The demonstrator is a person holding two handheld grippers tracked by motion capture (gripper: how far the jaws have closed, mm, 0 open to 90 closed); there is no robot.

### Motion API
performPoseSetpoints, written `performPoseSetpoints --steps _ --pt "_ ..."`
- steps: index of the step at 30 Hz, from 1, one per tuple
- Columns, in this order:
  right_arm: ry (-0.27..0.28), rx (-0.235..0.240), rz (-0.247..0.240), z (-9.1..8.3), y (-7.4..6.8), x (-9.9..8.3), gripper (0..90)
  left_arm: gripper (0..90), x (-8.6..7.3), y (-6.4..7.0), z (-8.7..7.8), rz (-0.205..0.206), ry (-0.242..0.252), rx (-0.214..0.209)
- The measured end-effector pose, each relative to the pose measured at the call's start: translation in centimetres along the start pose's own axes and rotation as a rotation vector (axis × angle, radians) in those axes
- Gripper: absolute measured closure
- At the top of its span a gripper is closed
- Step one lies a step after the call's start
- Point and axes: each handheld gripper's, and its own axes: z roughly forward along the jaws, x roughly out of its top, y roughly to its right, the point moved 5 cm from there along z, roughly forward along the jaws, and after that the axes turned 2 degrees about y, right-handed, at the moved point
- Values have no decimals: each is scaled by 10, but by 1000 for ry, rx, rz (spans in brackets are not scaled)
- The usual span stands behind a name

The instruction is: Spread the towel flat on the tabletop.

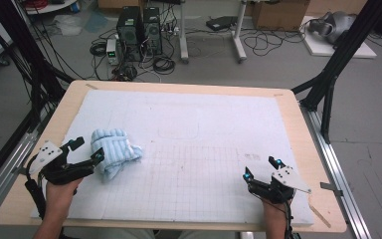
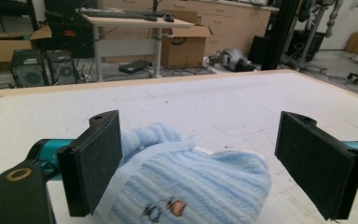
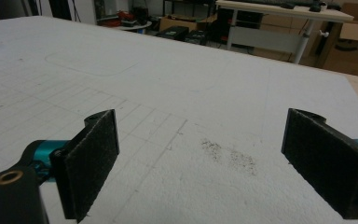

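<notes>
Pale blue knitted garment (image 1: 114, 151), ribbed, bunched in a loose heap on the white gridded mat (image 1: 204, 144) at the left-hand side of the worktop (image 1: 298, 124). In the left gripper view it lies between the pads, a white hem band and a small embroidered motif (image 2: 164, 208) facing the camera.

Left tongs (image 1: 85, 150): spread wide, straddling the near edge of the heap; one pad (image 2: 95, 161) looks to be touching or just beside the knit, the other well clear. Nothing pinched yet.

Right tongs (image 1: 262, 168): spread, over bare mat near a dark smudge (image 3: 228, 155), well apart from the garment.

Risks, as judged:
- Closing here may catch only the top fold, since the heap is layered; the rest would trail or drop on lifting.
- Soft knit may compress and slip from the pads.
- A low approach could snag the mat with the garment.
- One-handed lifting leaves the heap bunched; the right tongs are too far off to help.
</notes>
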Motion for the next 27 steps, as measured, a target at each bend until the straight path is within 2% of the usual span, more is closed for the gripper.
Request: performPoseSetpoints --steps 8,9,12,16,17,18,20,21,22,23,24,25,27 --pt "2 -2 -2 0 1 0 102 152 6 11 12 16 -42 -15" --pt "-10 6 5 1 1 0 102 152 10 11 12 32 -48 -13" --pt "-5 6 0 1 0 0 102 152 19 10 10 39 -47 -3" --pt "5 -1 4 -1 0 0 102 152 15 10 16 46 -96 13" --pt "6 -1 -4 0 1 0 102 152 9 10 20 61 -147 47" --pt "8 -3 -4 0 0 0 102 153 9 10 20 61 -147 47" --pt "5 -2 -8 0 0 0 102 154 1 8 23 71 -189 89" --pt "3 -2 -6 0 0 0 102 154 -3 7 25 63 -198 102" --pt "5 0 -5 0 0 0 102 156 -9 3 28 65 -232 137" --pt "7 1 -4 0 0 0 102 156 -9 3 28 65 -232 137" --pt "7 1 -4 0 0 0 102 156 -16 -1 30 63 -275 188" --pt "6 0 -5 0 0 0 102 156 -16 -1 30 63 -275 188" --pt "8 0 -6 0 0 0 102 157 -22 -6 31 42 -303 220"
